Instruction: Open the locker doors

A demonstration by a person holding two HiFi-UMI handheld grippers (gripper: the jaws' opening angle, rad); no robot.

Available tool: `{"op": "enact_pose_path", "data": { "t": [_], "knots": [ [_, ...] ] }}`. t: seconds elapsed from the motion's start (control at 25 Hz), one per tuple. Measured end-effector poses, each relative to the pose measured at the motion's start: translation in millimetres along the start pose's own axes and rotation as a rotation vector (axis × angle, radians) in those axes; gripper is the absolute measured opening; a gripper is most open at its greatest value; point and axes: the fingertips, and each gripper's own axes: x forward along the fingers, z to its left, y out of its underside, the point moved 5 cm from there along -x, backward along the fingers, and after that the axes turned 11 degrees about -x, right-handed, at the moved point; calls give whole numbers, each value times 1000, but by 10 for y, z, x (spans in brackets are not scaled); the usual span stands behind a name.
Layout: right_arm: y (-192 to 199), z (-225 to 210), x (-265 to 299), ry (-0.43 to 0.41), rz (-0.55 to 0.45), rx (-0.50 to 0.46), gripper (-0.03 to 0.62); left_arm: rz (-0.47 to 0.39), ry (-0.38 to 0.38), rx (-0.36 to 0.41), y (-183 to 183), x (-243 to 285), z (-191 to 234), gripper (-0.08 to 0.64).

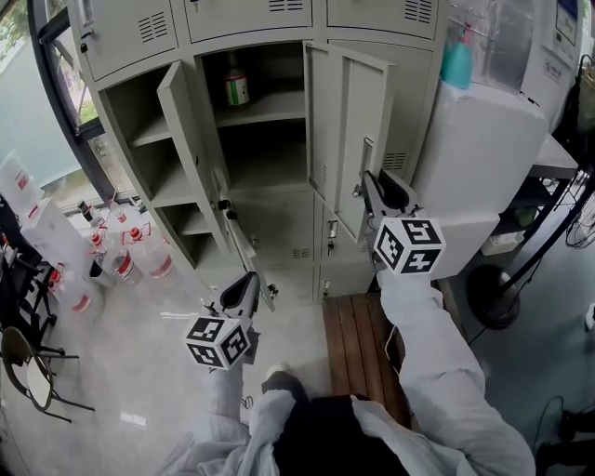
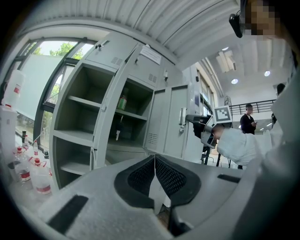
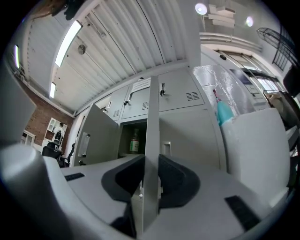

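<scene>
Jaws of the right gripper (image 3: pixel 151 165) are clamped on the free edge of the middle door (image 3: pixel 152 136), one pad on each face of the sheet. That's the right gripper view. At 11 o'clock past the edge a bottle (image 3: pixel 134 142) stands on a shelf inside, and the left door (image 3: pixel 96 136) hangs open at 9.

Left gripper view: the left gripper (image 2: pixel 154 164) has its jaws together w/ nothing btwn them. It is well apart from the lockers (image 2: pixel 84 140), which fill 10 to 12 o'clock.

Head view: the left gripper (image 1: pixel 249 284) sits low at 7 o'clock, near a lower door (image 1: pixel 244 244) that is swung out edge-on. The right gripper (image 1: pixel 372 186) is at 2 o'clock, by the middle door's handle. The top-row doors (image 1: pixel 246 14) at 12 are shut.

Handling, as we judge it: the door looks like thin painted sheet steel, so stiff, light on its hinges and prob. slick under the pads. We'd hold the free edge near the handle, far from the hinge for leverage. We'd also follow the arc rather than pull straight, else the pads may slide off.
</scene>
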Motion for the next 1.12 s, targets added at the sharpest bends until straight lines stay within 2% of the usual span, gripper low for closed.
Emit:
{"op": "enact_pose_path", "data": {
  "t": [0.28, 0.84, 1.12],
  "knots": [
    [55, -237, 25, 30, 23, -12, 87, -1, 0, -6, 23, 22, -14, 11],
    [42, -199, 21, 47, 28, -25, 89, 5, -31, -5, 68, -227, -62, 11],
    [33, -97, 33, 62, 82, -63, 89, -7, 0, 4, -25, -383, -26, 11]
  ]
}}
